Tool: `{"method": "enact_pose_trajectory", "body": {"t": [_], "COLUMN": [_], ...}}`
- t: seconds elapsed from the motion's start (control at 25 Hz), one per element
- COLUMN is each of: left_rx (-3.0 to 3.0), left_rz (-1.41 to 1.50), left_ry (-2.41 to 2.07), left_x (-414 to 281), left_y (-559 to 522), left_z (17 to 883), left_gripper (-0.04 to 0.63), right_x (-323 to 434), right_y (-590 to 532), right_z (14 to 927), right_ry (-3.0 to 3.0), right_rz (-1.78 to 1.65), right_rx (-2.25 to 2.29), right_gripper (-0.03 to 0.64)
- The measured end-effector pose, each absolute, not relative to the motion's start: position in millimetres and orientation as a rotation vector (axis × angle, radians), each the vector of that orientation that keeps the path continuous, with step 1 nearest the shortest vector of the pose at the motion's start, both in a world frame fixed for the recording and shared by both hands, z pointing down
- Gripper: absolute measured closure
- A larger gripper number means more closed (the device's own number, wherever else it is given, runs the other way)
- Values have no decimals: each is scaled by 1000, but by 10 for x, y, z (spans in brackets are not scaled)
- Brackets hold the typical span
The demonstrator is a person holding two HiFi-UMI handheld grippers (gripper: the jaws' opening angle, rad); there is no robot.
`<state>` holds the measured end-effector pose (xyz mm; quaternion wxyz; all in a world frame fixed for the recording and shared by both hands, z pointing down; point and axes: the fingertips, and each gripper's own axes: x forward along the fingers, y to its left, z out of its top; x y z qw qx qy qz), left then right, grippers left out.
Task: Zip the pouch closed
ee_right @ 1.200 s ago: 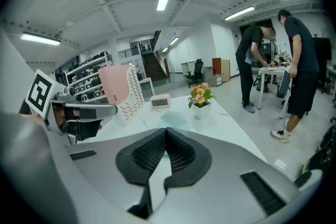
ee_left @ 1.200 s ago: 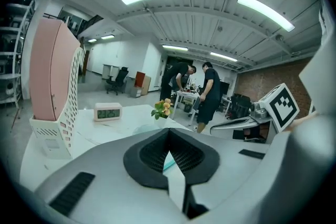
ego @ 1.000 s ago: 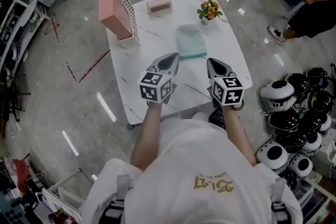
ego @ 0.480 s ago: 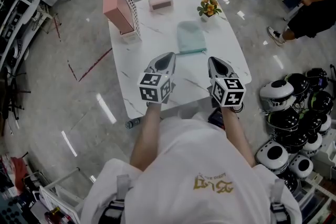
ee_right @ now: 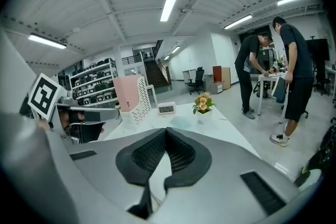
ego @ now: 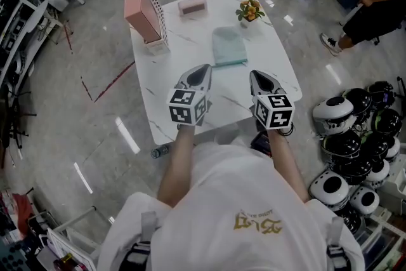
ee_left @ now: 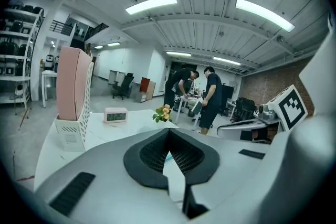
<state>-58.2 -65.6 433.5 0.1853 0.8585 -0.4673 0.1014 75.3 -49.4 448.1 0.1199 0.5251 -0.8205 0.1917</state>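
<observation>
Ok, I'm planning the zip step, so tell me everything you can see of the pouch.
The pouch is pale mint, soft-looking and flat, roughly rectangular with rounded far corners. A darker teal strip runs along its near edge, likely the zip; whether it is open is too small to tell. It lies on the white table, just nearer the person than the flower pot. Nothing touches it: the left gripper and right gripper hang short of it, fingers shut.

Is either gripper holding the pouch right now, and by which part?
Nothing is held. Left gripper and right gripper are shut, empty; the pouch lies beyond them.
</observation>
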Motion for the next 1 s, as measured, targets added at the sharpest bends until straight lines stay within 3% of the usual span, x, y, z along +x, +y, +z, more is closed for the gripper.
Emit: {"method": "enact_pose_trajectory", "body": {"t": [1.0], "left_rx": [2420], "left_rz": [334], "left_ry": [-1294], "left_x": [-602], "left_y": [-677], "left_z": [4483], "left_gripper": [578], "right_x": [683], "right_y": [-552], "right_z": [4514], "right_ry": [-2386], "right_rz": [554], "right_rx": [1503], "right_gripper": [604]}}
